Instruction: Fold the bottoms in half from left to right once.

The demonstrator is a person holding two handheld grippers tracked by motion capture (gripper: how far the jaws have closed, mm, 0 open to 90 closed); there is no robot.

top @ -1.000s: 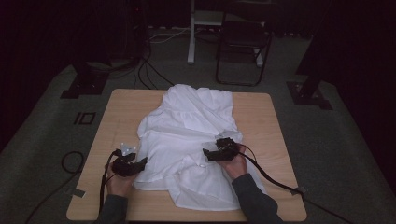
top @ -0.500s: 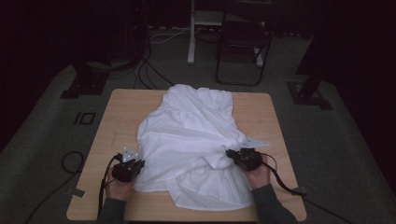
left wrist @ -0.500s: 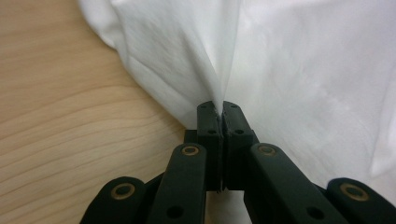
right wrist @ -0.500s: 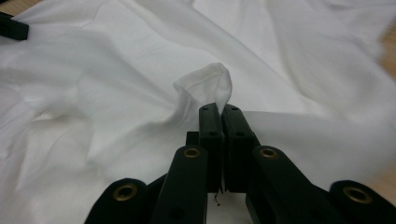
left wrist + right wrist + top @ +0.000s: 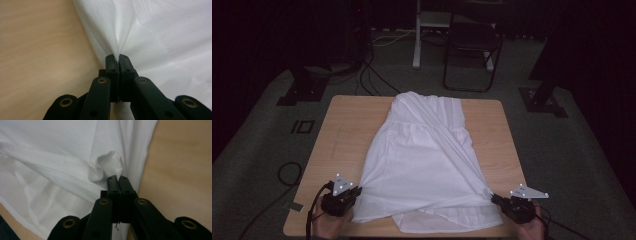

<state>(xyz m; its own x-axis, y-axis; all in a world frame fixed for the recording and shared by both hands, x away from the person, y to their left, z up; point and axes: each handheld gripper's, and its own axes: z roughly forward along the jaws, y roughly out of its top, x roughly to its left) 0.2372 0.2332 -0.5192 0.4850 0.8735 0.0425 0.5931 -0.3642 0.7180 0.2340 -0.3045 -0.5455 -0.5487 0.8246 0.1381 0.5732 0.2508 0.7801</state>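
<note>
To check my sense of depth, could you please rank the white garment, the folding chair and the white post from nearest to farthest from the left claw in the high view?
1. White garment: clamped in the left claw at its near left edge.
2. White post: on the floor past the table's far edge.
3. Folding chair: beside the post, farther right.

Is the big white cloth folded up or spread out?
Mostly spread out. The white cloth garment lies open across the light wooden table, pulled by its near corners, with one flap doubled over at the near edge.
</note>
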